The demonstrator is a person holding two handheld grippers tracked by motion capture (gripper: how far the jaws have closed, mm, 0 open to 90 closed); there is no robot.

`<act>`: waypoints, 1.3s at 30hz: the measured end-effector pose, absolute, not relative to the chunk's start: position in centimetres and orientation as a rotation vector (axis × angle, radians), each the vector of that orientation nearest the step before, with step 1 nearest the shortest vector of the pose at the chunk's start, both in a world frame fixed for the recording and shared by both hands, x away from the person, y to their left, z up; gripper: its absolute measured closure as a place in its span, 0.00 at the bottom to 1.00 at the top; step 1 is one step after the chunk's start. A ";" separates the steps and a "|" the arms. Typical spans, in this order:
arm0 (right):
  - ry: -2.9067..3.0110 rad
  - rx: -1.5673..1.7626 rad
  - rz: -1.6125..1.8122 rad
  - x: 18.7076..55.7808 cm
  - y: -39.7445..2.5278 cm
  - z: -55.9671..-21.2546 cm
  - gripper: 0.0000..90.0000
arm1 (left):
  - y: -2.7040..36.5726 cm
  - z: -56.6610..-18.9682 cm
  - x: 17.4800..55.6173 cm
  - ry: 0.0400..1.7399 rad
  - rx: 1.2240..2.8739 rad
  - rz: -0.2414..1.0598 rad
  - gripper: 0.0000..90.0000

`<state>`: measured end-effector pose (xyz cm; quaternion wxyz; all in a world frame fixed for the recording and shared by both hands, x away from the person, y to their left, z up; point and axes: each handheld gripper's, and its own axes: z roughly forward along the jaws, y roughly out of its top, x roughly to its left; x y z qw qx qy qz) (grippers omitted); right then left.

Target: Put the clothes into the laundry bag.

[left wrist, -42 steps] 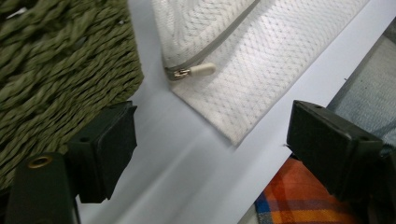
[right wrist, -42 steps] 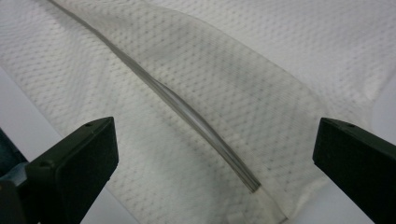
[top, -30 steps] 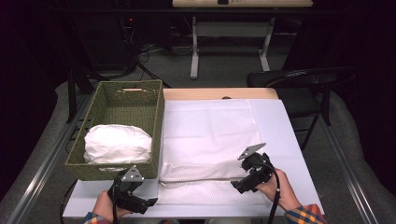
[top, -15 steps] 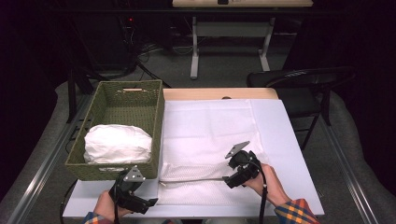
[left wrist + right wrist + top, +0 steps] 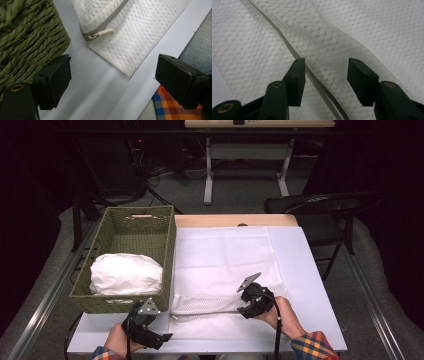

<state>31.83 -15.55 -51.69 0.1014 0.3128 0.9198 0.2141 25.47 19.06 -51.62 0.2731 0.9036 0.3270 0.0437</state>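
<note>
Across the white tabletop [image 5: 310, 285] lies a white mesh cover [image 5: 225, 265], spread flat beside a green woven basket [image 5: 150, 227] that holds a white bundle [image 5: 125, 274]. At the cover's near edge the right gripper [image 5: 246, 301] hovers with its fingers [image 5: 295, 77] spread apart astride the grey zipper line [image 5: 287, 42], grasping nothing. Near the basket's front corner, the left gripper [image 5: 159, 334] has its fingers [image 5: 53, 80] released too, the zipper pull [image 5: 105, 32] just ahead.
</note>
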 end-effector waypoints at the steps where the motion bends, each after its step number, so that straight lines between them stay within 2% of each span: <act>1: 2.726 0.918 0.622 31.9 -15.5 -51.7 0.58 | 19.0 -51.7 25.5 0.878 2.434 0.107 0.15; 5: 2.778 0.872 0.592 32.0 -14.3 -52.5 0.57 | 19.1 -51.8 25.7 0.890 2.428 0.094 0.15; 7: 2.779 0.872 0.586 32.0 -14.0 -52.6 0.60 | 19.0 -51.8 25.7 0.892 2.428 0.095 0.15; 10: 2.766 0.877 0.544 32.1 -13.8 -53.0 0.71 | 18.9 -51.9 25.8 0.883 2.437 0.095 0.15; 15: 2.740 0.902 0.542 31.9 -13.8 -53.0 0.95 | 18.7 -52.1 26.1 0.872 2.441 0.090 0.15; 17: 2.730 0.908 0.540 31.8 -13.8 -52.9 0.98 | 18.6 -52.1 26.3 0.863 2.441 0.086 0.15; 31: 2.591 0.962 0.568 33.3 -13.2 -51.7 0.99 | 17.8 -52.1 26.6 0.810 2.456 0.079 0.15; 36: 2.639 0.972 0.490 34.2 -12.7 -52.8 0.98 | 17.9 -52.1 26.7 0.816 2.455 0.069 0.15; 39: 2.673 0.968 0.485 34.3 -13.2 -53.0 0.79 | 17.8 -52.0 26.6 0.804 2.466 0.072 0.15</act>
